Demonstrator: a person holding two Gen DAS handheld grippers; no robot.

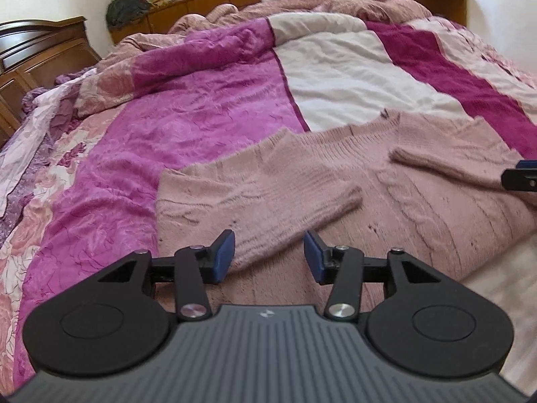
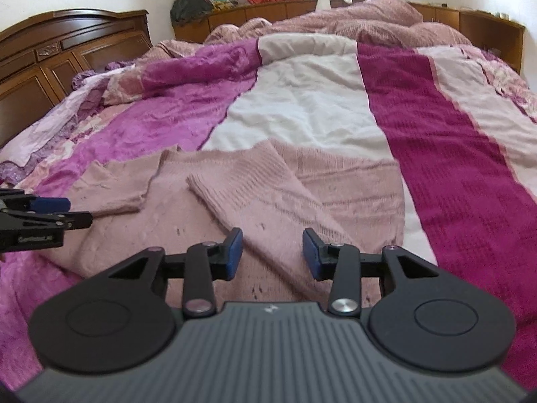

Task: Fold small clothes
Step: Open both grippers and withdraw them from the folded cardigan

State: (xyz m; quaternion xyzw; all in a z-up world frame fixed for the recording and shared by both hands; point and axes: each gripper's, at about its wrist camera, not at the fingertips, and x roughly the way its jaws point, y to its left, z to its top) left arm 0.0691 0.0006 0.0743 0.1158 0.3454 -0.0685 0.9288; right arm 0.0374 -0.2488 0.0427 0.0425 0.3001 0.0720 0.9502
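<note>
A dusty-pink knit sweater [image 1: 396,215] lies flat on the bed with both sleeves folded in across its body. The left sleeve [image 1: 261,184] slants toward the middle, and so does the right sleeve [image 2: 265,208]. My left gripper [image 1: 268,236] hovers open just over the left sleeve's cuff, its blue pads [image 1: 223,255] holding nothing. My right gripper [image 2: 272,235] is open over the right sleeve, also holding nothing. Each gripper's tip shows at the edge of the other's view: the right gripper [image 1: 518,174] and the left gripper [image 2: 50,211].
The sweater rests on a bedspread [image 2: 436,141] striped magenta, white and dark pink. A crumpled pink blanket [image 2: 352,23] is heaped at the far end. A wooden headboard [image 2: 50,53] stands at the left, low wooden cabinets [image 2: 268,13] along the back wall.
</note>
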